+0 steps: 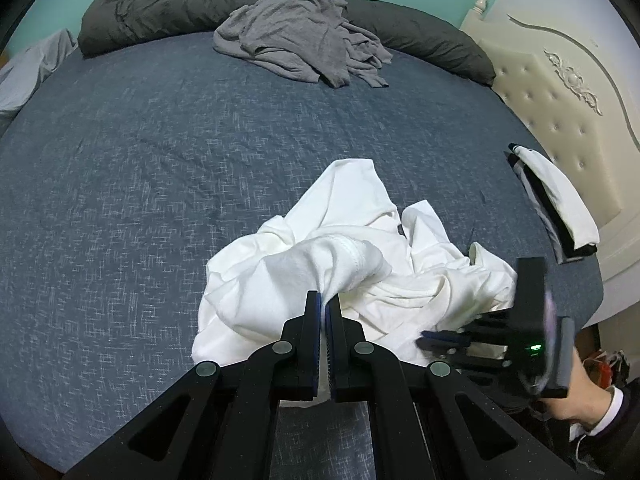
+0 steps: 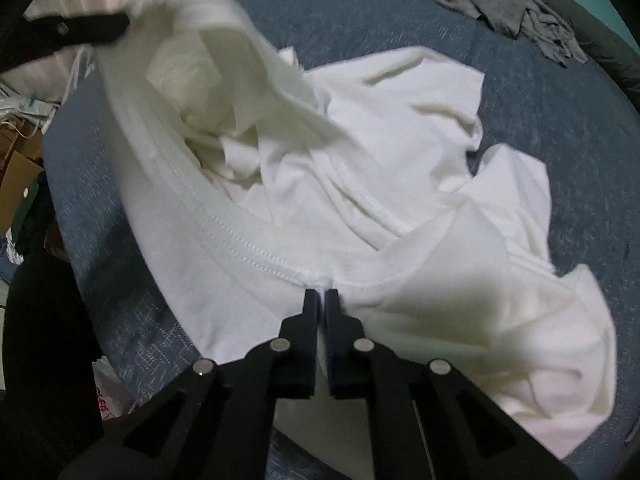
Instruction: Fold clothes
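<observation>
Two black grippers, left point(image 1: 324, 300) & right point(image 2: 321, 296), both clamped on crumpled white cotton T-shirt point(image 1: 340, 248)'s hem. Not folded yet; grey crumpled garment point(image 1: 304, 36) waits, one folded stack point(image 1: 560, 208) done.

Dim, even indoor light; fisheye bending at edges, right wrist view motion-blurred.

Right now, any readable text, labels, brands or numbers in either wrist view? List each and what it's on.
None readable.
White shirt: no print or legible tag.
Right gripper: a green indicator light on its body, no characters.
Plastic bag beside the bed: red marks, too blurred to read.
Folded stack: no text visible.
</observation>
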`<state>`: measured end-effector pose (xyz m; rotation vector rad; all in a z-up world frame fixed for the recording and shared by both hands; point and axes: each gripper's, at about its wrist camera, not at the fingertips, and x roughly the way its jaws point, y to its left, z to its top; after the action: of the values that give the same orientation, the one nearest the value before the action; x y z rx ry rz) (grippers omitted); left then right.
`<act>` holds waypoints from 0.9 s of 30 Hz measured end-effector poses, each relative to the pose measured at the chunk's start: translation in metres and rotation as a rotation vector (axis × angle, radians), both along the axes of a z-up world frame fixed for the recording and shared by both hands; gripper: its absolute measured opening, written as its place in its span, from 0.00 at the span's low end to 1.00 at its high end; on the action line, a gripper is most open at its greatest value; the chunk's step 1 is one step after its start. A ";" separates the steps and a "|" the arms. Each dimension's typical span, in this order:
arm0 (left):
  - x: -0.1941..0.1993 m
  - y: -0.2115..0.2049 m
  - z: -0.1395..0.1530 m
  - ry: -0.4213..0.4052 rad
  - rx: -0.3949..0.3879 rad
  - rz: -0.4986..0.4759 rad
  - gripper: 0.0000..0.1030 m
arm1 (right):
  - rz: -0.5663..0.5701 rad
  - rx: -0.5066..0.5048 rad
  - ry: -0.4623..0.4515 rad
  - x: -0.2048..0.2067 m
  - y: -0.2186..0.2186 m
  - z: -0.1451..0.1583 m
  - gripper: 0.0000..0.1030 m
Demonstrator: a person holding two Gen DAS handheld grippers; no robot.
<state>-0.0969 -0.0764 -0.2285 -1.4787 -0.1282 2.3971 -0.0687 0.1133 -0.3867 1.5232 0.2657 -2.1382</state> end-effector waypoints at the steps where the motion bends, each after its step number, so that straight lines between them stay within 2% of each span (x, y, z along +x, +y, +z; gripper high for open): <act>1: 0.000 0.000 0.000 0.001 -0.001 0.001 0.02 | -0.004 -0.015 0.014 0.000 0.004 0.006 0.03; 7: 0.001 -0.002 -0.003 -0.010 -0.004 0.007 0.03 | -0.054 -0.088 0.135 0.002 0.037 0.057 0.02; 11: 0.002 0.001 -0.008 -0.027 -0.011 -0.003 0.05 | -0.053 -0.072 0.198 0.006 0.055 0.082 0.02; 12: 0.003 0.002 -0.008 -0.029 -0.008 -0.004 0.15 | -0.057 -0.069 0.207 0.007 0.062 0.086 0.02; 13: 0.004 0.002 -0.008 -0.028 0.000 -0.004 0.30 | -0.065 -0.067 0.214 0.007 0.070 0.090 0.02; 15: 0.007 0.002 -0.005 -0.020 0.013 -0.012 0.42 | -0.074 -0.062 0.222 0.011 0.084 0.099 0.02; 20: 0.009 -0.002 0.000 0.015 -0.019 -0.010 0.48 | -0.088 -0.049 0.219 0.019 0.107 0.095 0.02; 24: 0.002 -0.005 -0.003 0.027 -0.048 -0.012 0.49 | -0.108 -0.057 0.217 0.022 0.117 0.092 0.02; 27: -0.002 0.011 -0.012 0.042 -0.128 -0.080 0.49 | -0.099 -0.058 0.216 0.024 0.117 0.092 0.02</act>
<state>-0.0990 -0.0653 -0.2400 -1.4576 0.0940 2.4092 -0.0451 0.2304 -0.2944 1.2993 0.2034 -2.3705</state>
